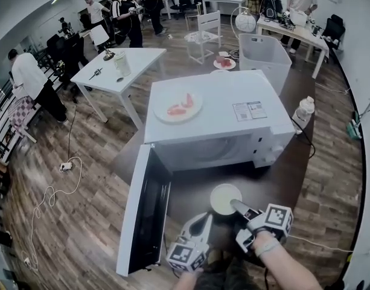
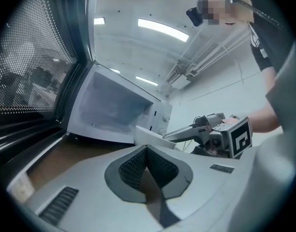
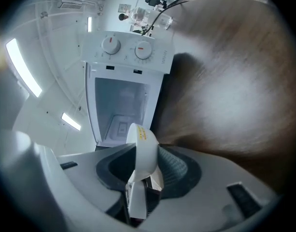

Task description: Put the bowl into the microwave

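**Bowl held at the mouth of the open microwave**

The white bowl (image 1: 224, 198) hangs in the lower middle of the head view, just in front of the microwave's open front and not yet inside. It is over the dark brown desk (image 1: 188, 193) and I can't tell whether it touches the top. The right tongs (image 1: 236, 206) are clamped on its rim. In the right gripper view the bowl's edge stands upright between the two pads, with the pale cavity (image 3: 119, 111) straight beyond it.

The left tongs (image 1: 203, 221) sit just to the lower left of the bowl, close to it but apart from it. Their jaws are together with nothing between them, as the left gripper view shows plainly.

The white microwave (image 1: 216, 116) fills the centre of the head view. Its door (image 1: 142, 210) is swung wide open toward the lower left of the frame. Two round knobs (image 3: 110, 44) show above the cavity in the right gripper view, because that camera is rolled onto its side. On the microwave's flat top lies a plate (image 1: 177, 106) with a few pinkish-red pieces on it, and a printed label (image 1: 250, 110) is stuck further right.

A white desk (image 1: 121, 65) stands at upper left, and a grey tub (image 1: 266, 53) at upper right. Several people stand along the top edge. A cable with a power strip (image 1: 65, 167) trails over the wooden floor at left.
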The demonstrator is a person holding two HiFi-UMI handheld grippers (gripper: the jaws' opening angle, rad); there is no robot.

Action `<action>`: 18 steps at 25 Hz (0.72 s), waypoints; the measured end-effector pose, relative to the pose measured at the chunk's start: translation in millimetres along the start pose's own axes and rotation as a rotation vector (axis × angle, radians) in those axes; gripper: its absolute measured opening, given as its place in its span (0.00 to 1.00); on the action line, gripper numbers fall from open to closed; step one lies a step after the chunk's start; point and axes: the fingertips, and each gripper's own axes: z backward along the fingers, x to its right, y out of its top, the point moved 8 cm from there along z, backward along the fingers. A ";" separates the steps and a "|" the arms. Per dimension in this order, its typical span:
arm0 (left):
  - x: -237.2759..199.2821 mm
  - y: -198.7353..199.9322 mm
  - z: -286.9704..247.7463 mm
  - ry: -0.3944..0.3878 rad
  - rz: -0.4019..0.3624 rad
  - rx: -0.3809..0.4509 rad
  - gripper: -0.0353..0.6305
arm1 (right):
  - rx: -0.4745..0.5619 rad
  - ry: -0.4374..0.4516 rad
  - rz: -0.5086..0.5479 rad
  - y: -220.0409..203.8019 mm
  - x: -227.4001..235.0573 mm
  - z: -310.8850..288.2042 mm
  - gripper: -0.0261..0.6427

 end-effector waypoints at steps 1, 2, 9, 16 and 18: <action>-1.7 -2.3 -3.2 0.000 -0.001 -0.001 0.06 | -0.001 0.000 0.000 3.4 -0.8 -3.5 0.24; -4.2 -5.0 -6.7 0.001 -0.003 0.001 0.06 | -0.003 -0.002 0.003 7.3 -1.4 -7.4 0.24; -18.0 5.8 -30.2 0.040 -0.040 0.026 0.06 | -0.020 0.023 0.025 29.1 -8.8 -34.6 0.24; -27.5 13.8 -48.6 0.057 -0.035 0.072 0.06 | -0.018 0.024 0.071 39.5 -20.4 -59.2 0.24; -30.2 18.5 -52.9 0.073 -0.035 0.070 0.06 | -0.018 0.029 0.085 40.4 -26.1 -67.4 0.24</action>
